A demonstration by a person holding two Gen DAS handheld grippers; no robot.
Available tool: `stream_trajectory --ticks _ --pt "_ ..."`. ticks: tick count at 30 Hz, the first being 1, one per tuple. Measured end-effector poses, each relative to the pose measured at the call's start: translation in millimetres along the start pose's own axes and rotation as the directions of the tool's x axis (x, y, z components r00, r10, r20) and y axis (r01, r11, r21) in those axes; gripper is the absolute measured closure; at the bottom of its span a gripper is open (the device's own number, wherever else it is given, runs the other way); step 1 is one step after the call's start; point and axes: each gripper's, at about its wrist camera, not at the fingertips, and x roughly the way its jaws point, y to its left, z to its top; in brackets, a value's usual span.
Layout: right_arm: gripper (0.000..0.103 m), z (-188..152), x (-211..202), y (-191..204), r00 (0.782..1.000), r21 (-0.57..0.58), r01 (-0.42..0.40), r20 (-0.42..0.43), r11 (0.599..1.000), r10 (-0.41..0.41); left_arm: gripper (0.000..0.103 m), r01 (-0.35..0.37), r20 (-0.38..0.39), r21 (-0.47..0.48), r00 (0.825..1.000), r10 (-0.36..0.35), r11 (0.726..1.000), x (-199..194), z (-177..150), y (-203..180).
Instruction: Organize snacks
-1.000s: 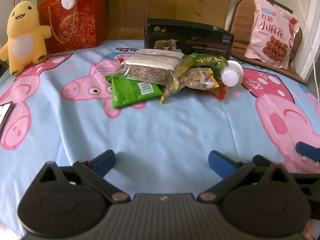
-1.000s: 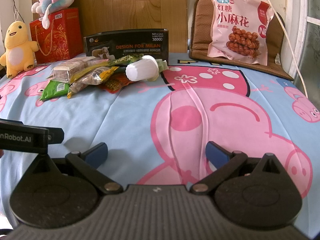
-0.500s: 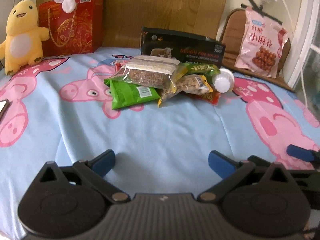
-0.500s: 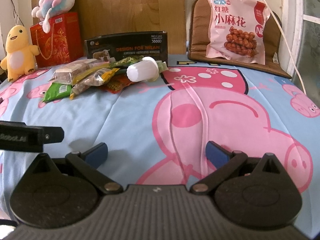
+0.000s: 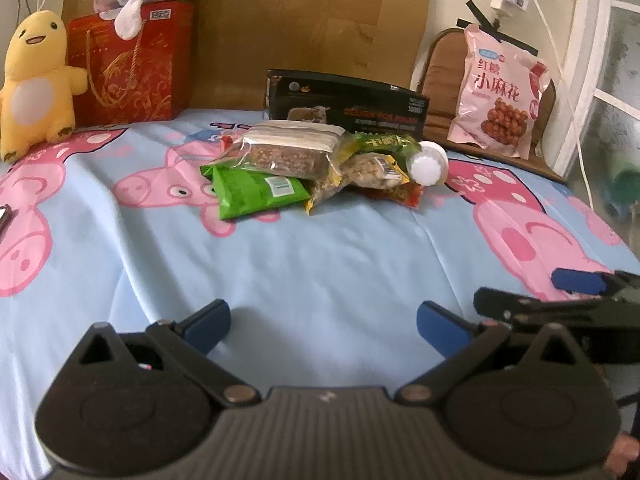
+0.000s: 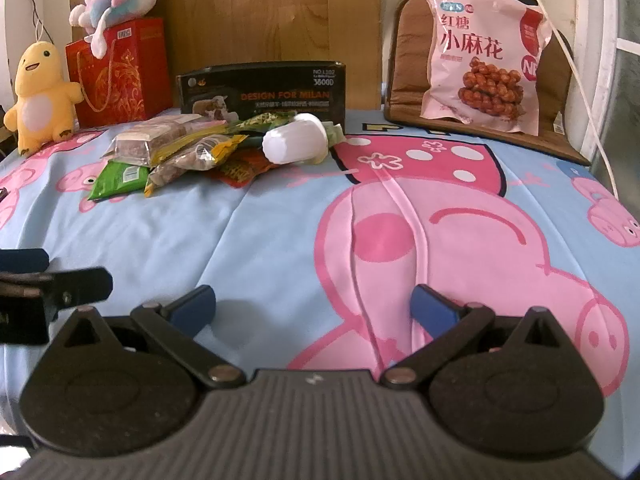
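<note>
bedsheet (image 6: 256,240): soft matt cloth under my grippers, printed with pink pigs, lightly creased
clear packet (image 5: 288,152): glossy see-through plastic film, crinkled, on top of the far pile
green packet (image 5: 256,192): shiny plastic wrapper with a white paper-like label
white bottle (image 6: 296,140): smooth, dull-sheen plastic, lying on its side
black box (image 6: 260,88): printed cardboard with a slight gloss
pink snack bag (image 6: 484,56): glossy plastic, far right
red gift bag (image 6: 120,72): coated paper, gold print, cord handles
yellow plush (image 6: 40,92): fuzzy fabric, far left
headboard (image 6: 272,12): smooth wood grain
my fingertips (image 5: 208,320): matt blue pads on matt black plastic arms
</note>
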Motion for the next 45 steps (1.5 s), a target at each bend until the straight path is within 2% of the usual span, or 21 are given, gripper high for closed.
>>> stream_trajectory --ticks 9,24,26,29,31,33,36,37,40,43,45 --pt "0.000 5 8 -3 1.000 0.002 0.012 -0.015 1.000 -0.011 0.000 0.011 0.015 0.010 1.000 -0.011 1.000 -1 -3 2" --pt "0.000 4 7 -5 1.000 -0.025 -0.015 0.008 1.000 0.015 0.000 0.094 0.057 -0.038 0.994 -0.092 0.995 -3 -2 20" --pt "0.000 5 7 -5 1.000 -0.031 -0.023 0.009 0.999 0.024 0.000 0.068 0.066 -0.056 0.996 -0.064 0.996 -5 0 25" --pt "0.000 10 6 -4 0.998 -0.050 -0.060 0.027 0.997 0.061 0.000 0.019 0.107 -0.067 0.994 -0.011 0.998 -8 5 33" --pt "0.004 15 5 0 0.996 -0.079 -0.072 0.047 0.994 0.076 0.000 0.001 0.127 -0.073 0.992 0.008 0.997 -10 9 40" --pt "0.015 22 8 5 0.994 -0.102 -0.095 0.049 0.990 0.100 0.000 -0.015 0.127 -0.089 0.992 0.026 0.996 -10 13 48" --pt "0.031 40 16 11 0.983 -0.107 -0.176 0.035 0.979 0.181 0.000 -0.037 0.120 -0.124 0.991 0.051 0.992 -9 15 60" --pt "0.032 47 17 14 0.977 -0.108 -0.204 0.040 0.973 0.209 0.000 -0.043 0.117 -0.132 0.991 0.058 0.990 -9 15 64" --pt "0.032 70 24 27 0.958 -0.138 -0.265 0.074 0.954 0.277 0.000 -0.060 0.121 -0.153 0.990 0.079 0.986 -11 13 72" --pt "0.030 96 39 42 0.938 -0.158 -0.326 0.071 0.932 0.340 0.000 -0.077 0.124 -0.170 0.987 0.099 0.982 -15 13 79" --pt "0.019 107 50 59 0.931 -0.231 -0.340 0.054 0.912 0.361 0.000 -0.083 0.125 -0.180 0.986 0.107 0.980 -17 12 83"
